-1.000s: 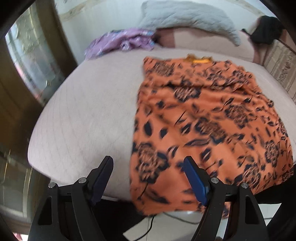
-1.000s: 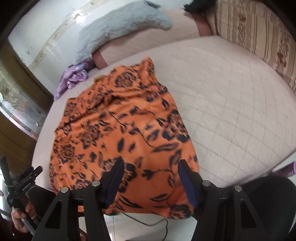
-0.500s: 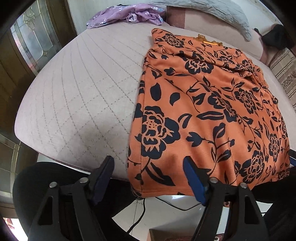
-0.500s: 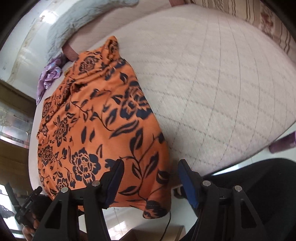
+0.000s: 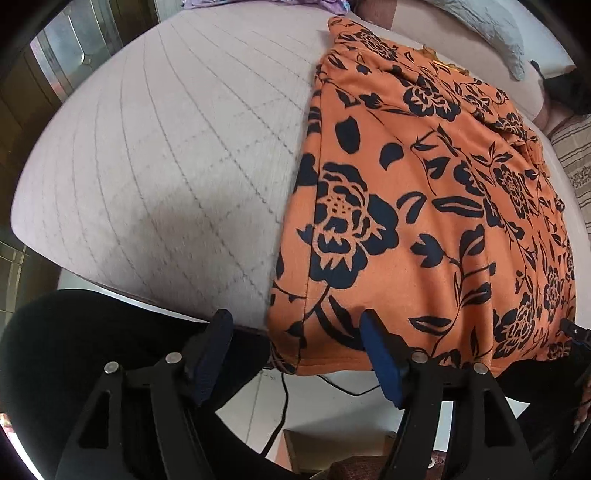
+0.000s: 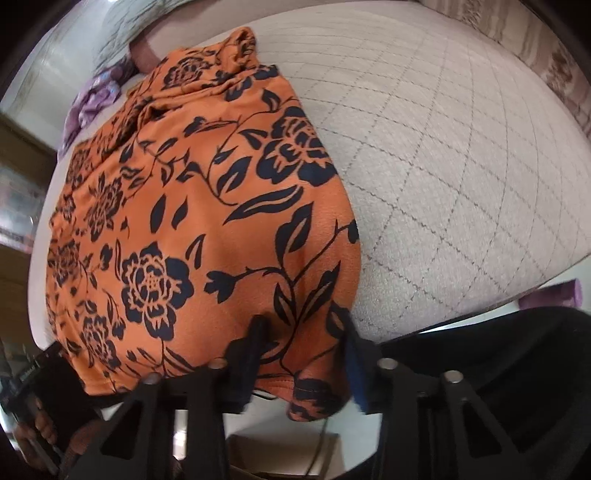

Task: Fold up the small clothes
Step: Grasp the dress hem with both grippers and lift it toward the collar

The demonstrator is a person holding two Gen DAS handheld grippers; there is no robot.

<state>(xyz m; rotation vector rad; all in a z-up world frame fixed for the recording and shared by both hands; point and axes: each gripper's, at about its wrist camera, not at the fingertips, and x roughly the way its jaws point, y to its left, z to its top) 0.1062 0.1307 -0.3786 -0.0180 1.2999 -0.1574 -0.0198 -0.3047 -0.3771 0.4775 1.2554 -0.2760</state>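
An orange garment with a black flower print [image 5: 424,206] lies flat on the pink quilted bed [image 5: 166,166], its bottom hem hanging over the near edge. My left gripper [image 5: 295,328] is open, its jaws either side of the hem's left corner. In the right wrist view the same garment [image 6: 192,229] fills the left half. My right gripper [image 6: 303,328] is open, its jaws straddling the hem's right corner, fabric between them.
A purple cloth [image 6: 92,99] and a grey pillow [image 5: 491,33] lie at the far end of the bed. A striped cushion [image 6: 546,48] runs along the right side. A cable [image 5: 280,398] hangs below the bed edge. A wooden door with glass [image 5: 85,40] stands left.
Both grippers have moved down and in toward the garment's near hem, which now sits between their open jaws. The garment itself has not moved.
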